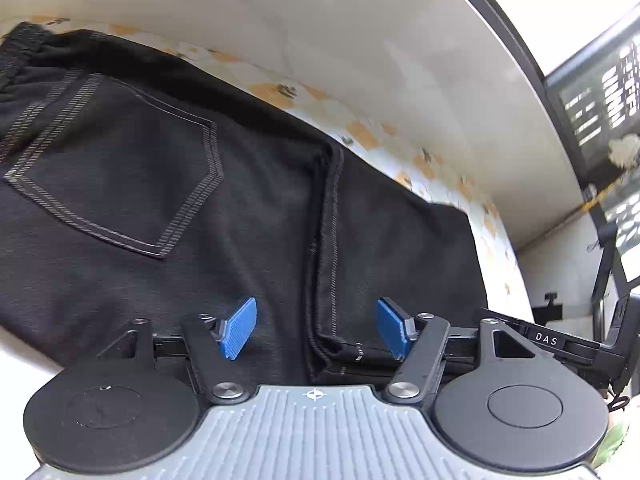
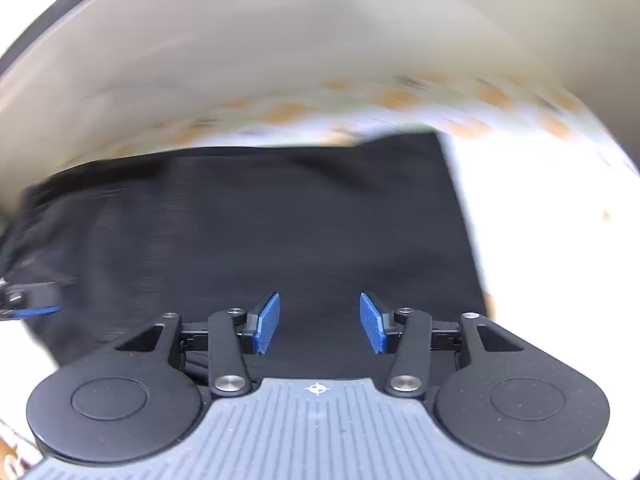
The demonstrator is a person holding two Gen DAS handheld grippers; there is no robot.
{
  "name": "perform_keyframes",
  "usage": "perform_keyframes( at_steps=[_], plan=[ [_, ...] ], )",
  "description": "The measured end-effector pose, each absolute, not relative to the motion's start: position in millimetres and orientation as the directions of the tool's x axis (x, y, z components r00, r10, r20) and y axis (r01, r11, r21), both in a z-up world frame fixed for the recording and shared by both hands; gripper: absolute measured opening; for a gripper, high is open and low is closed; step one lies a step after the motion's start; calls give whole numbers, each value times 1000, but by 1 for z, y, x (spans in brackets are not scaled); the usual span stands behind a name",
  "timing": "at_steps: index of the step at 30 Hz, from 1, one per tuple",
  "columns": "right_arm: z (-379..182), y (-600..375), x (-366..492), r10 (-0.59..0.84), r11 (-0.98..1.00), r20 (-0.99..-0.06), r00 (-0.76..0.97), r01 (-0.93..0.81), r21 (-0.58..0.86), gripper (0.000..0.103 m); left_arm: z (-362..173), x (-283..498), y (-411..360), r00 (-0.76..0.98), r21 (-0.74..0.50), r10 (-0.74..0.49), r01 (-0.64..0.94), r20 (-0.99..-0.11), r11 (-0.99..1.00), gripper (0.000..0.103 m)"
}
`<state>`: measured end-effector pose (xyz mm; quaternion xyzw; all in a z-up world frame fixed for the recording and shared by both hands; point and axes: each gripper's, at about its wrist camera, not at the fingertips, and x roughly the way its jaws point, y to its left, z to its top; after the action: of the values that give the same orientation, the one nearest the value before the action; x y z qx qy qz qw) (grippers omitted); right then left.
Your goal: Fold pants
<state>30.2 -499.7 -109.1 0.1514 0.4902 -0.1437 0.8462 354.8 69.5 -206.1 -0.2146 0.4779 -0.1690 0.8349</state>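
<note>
— On bench (image 1: 360,40), under both cameras: black pants (image 1: 168,184) lying flat, folded, atop a flowered cloth (image 1: 280,92) peeking out along the far edge from 10 to 2 o'clock.

— Containers?

— Only one kind of holder visible: a back pocket (image 1: 120,176) on the pants, at 10 o'clock in the left view, stitched outline, lying flat. Contents impossible to tell.

— Left gripper (image 1: 316,330)?

— Poised low over the fabric, blue fingers (image 1: 238,330) spread apart, released. Hem end of a folded leg (image 1: 340,344) lying between them toward the 3 o'clock finger; no clamp on it, pads apart from the cloth on both sides as far as visible.

— Right gripper (image 2: 320,323)?

— Also spread, released, nothing grasped. Blue fingers (image 2: 267,324) above plain dark fabric (image 2: 280,220), view blurred. Pants edge at 2 o'clock, white surface (image 2: 540,220) beyond it. Left gripper's tip (image 2: 36,304) showing at 9 o'clock in the right view.

— Elsewhere?

— Dark board with white lettering (image 1: 600,100) at 2 o'clock in the left view, off the bench.
</note>
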Motion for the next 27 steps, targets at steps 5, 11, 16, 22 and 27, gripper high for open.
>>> perform_keyframes(
  at_steps=[5, 11, 16, 22, 27],
  plan=[
    [-121, -516, -3, -93, 916, -905, 416, 392, 86, 44, -215, 368, 29, 449, -467, -467, 119, -762, 876, 65],
    [-122, -499, -21, -107, 943, -903, 416, 330, 41, 44, -222, 374, 3, 417, -401, -433, 167, -799, 901, 65],
    [-120, -497, -22, -108, 948, -912, 396, 317, 26, 44, -236, 367, -11, 374, -354, -396, 177, -839, 918, 66],
    [-108, -497, 0, -76, 932, -896, 437, 351, 92, 58, -249, 354, -10, 359, -340, -383, 178, -851, 923, 66],
    [-107, -489, 24, -93, 938, -880, 466, 338, 79, 63, -252, 342, -5, 371, -340, -389, 191, -843, 921, 66]
  ],
)
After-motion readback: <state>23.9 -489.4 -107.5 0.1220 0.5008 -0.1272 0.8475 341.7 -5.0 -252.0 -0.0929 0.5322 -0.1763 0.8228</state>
